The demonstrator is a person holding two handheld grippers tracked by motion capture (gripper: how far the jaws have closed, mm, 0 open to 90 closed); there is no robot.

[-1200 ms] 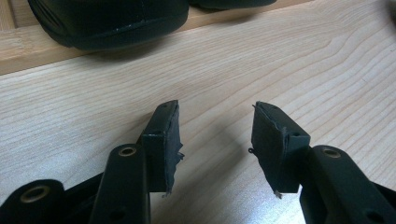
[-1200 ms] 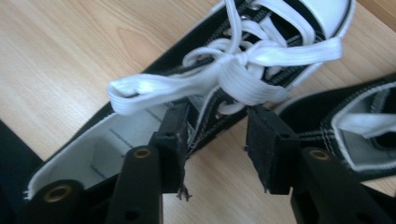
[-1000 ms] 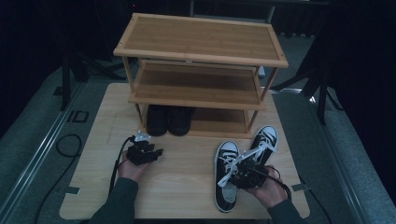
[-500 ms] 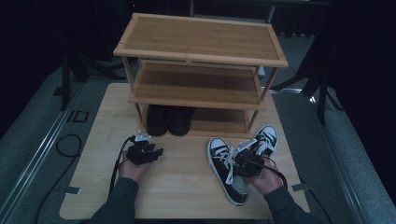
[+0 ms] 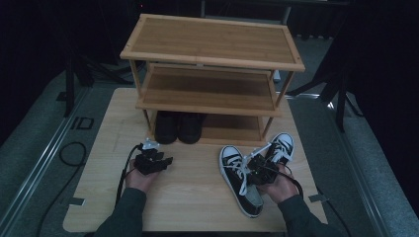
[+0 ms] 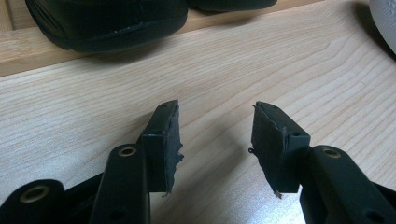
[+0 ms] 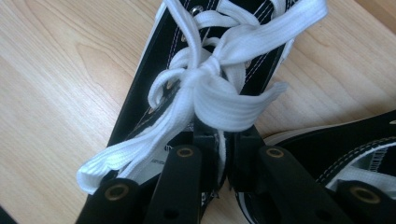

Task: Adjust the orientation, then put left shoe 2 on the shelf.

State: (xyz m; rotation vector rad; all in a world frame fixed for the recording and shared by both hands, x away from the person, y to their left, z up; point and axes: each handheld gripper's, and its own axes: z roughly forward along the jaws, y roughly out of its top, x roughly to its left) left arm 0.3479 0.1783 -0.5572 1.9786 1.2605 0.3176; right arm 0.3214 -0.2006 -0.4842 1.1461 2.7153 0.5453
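Pinching the near sneaker [image 5: 241, 183] by its collar wall with the just-closed right gripper [image 7: 223, 140], probably for shelving on the rack [image 5: 210, 69]; keeping the left gripper [image 6: 215, 140] wide, empty, resting beside.

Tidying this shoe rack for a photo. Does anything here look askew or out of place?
Yes. The two black-and-white sneakers on the table are splayed: the left sneaker angles toward the table's front edge, the right sneaker points at the rack. The right gripper is shut on the left sneaker's collar, laces loose.
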